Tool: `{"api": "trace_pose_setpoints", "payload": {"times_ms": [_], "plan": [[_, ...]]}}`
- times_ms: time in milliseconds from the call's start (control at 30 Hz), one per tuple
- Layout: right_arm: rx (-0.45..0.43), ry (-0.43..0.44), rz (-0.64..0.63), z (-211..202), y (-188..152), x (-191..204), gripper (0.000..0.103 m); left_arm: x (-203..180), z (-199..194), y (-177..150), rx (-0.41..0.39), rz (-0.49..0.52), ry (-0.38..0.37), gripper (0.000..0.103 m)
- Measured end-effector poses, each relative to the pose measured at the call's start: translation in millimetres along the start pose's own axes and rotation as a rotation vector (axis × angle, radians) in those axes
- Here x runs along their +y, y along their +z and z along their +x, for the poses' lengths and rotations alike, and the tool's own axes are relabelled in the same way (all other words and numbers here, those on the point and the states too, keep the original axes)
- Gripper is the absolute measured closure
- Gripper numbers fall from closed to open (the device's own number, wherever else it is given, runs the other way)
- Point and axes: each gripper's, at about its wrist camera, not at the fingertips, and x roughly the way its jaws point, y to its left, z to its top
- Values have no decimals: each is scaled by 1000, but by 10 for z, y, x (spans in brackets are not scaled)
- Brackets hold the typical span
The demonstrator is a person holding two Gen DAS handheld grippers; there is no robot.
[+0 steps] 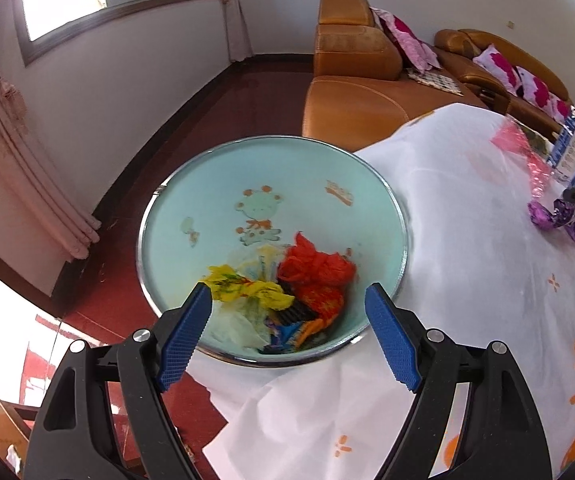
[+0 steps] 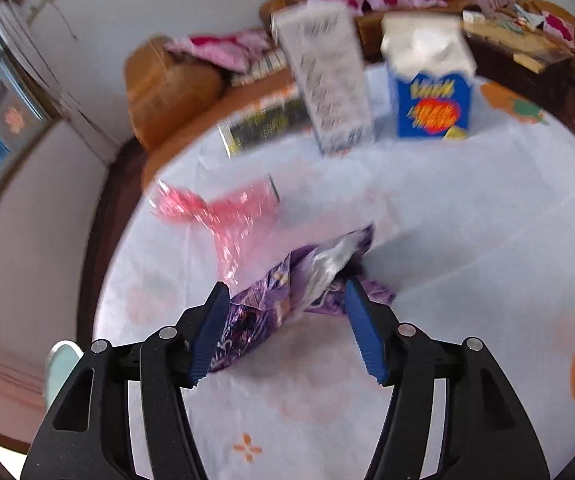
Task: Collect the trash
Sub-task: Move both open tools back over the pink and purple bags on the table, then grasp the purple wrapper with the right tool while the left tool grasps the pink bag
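Observation:
A pale blue trash bin (image 1: 247, 184) with a metal rim stands by the table edge, holding yellow, red and white wrappers (image 1: 287, 288). My left gripper (image 1: 289, 328) is open and empty just above the bin's near rim. A crumpled purple wrapper (image 2: 287, 292) lies on the white tablecloth (image 2: 467, 240); it also shows in the left wrist view (image 1: 551, 218). My right gripper (image 2: 287, 328) is open with its fingers either side of the purple wrapper. A pink cellophane piece (image 2: 223, 210) lies just beyond it, also seen in the left wrist view (image 1: 523, 148).
A white-blue carton (image 2: 327, 80), a blue tissue box (image 2: 431, 92) and a dark packet (image 2: 263, 124) stand at the table's far side. Orange sofas (image 1: 359, 80) with pink cushions lie behind. Red floor (image 1: 207, 120) surrounds the bin.

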Motion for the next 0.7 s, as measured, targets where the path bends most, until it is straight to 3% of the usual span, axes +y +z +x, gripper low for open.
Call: {"api": "trace_pose_setpoints", "payload": {"times_ms": [33,133,300,400,533,700], "plan": [[26,-2,3,86,-9,10,60,14,-4,9,-1,-1,4,25],[38,53,-5,136,-61,-15,86,21,-12,39,-7,8,10,25],[-90,-5,-126,-301,-35,-179,87,-243,-1,186,-40,71,-34,26],[-153,-102,-254,-488,58,-409,87,-555,-12,314,-65,126,-93,26],[-229,-248,-406,-579,161,-765,87,-1152,0,535,-107,197,-193,26],[-266,-300,-454,-581,308,-1194,86,-2008,132,824,-129,219,-274,26]]}}
